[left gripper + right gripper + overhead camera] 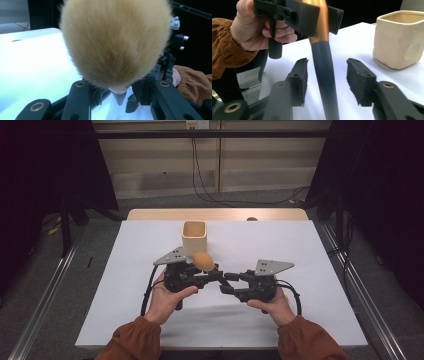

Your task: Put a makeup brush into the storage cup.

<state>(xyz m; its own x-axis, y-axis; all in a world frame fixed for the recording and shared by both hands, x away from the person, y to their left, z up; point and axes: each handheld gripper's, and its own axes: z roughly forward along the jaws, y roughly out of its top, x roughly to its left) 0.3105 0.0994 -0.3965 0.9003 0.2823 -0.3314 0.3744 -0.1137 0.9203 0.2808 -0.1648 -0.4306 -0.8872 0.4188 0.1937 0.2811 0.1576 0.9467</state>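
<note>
High view: left gripper (216,272) clamped on brush (202,260), fluffy head up, above white worktop (300,310) just in front of cream cup (194,237). Right gripper view: right gripper (327,77) spread apart, dark brush handle between, not touching either pad.

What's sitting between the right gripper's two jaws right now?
The brush's dark handle stands in the gap between the open jaws of the right gripper, touching neither pad, as the right gripper view shows. The left gripper clamps the copper part above.
</note>
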